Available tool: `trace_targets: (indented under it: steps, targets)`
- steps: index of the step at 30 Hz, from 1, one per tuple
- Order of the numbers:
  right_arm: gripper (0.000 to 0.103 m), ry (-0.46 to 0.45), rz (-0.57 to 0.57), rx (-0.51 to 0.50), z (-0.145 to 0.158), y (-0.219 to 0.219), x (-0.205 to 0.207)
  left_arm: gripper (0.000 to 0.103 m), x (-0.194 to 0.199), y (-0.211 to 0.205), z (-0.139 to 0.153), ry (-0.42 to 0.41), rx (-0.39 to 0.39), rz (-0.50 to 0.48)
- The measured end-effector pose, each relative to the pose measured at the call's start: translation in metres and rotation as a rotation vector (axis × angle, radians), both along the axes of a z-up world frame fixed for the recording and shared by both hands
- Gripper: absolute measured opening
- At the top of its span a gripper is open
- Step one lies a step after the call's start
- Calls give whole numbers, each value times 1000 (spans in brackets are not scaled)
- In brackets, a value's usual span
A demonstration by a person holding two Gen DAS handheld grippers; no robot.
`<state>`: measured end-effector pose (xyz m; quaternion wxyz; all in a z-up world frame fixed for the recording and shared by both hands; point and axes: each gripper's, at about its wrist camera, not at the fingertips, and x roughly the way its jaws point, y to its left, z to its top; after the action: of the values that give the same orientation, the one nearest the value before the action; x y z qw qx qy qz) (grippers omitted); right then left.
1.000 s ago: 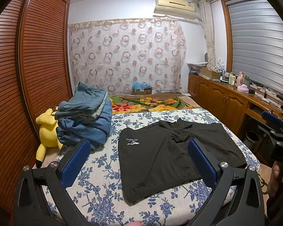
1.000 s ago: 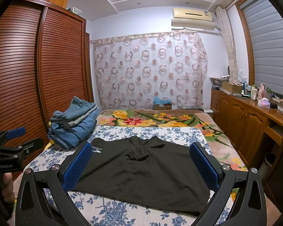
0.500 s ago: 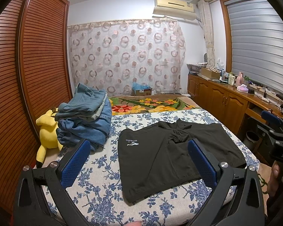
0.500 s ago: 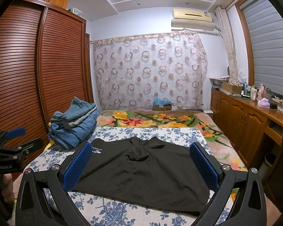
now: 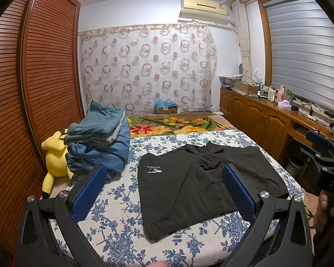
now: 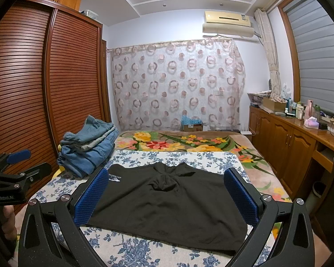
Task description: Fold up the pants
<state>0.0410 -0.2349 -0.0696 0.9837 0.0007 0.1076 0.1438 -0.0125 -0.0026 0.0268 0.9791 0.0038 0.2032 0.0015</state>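
Black shorts [image 5: 202, 187] lie spread flat on the floral bedsheet, waistband toward me, a small white logo on the left leg; they also show in the right wrist view [image 6: 167, 198]. My left gripper [image 5: 164, 189] is open and empty, held above the near bed edge. My right gripper [image 6: 167, 193] is open and empty, held above the near side of the shorts. Each gripper shows at the edge of the other's view: the right one [image 5: 322, 153], the left one [image 6: 13, 169].
A stack of folded jeans [image 5: 100, 138] sits on the bed's left side, with a yellow plush toy [image 5: 55, 155] beside it. A wooden wardrobe [image 5: 33, 89] stands left, wooden cabinets [image 5: 267, 122] right. A flowered blanket [image 5: 171, 126] covers the far bed.
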Motion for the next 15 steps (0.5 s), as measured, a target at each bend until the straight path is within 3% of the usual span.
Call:
trace_targets:
  steps: [7,15]
  targets:
    - [103,6,-3,3,0,-1,1,103,1,-3,4,16,-4,-2]
    - [103,36,-6,4,-7,-5,8,103,19,2,-20,69,-20,-30]
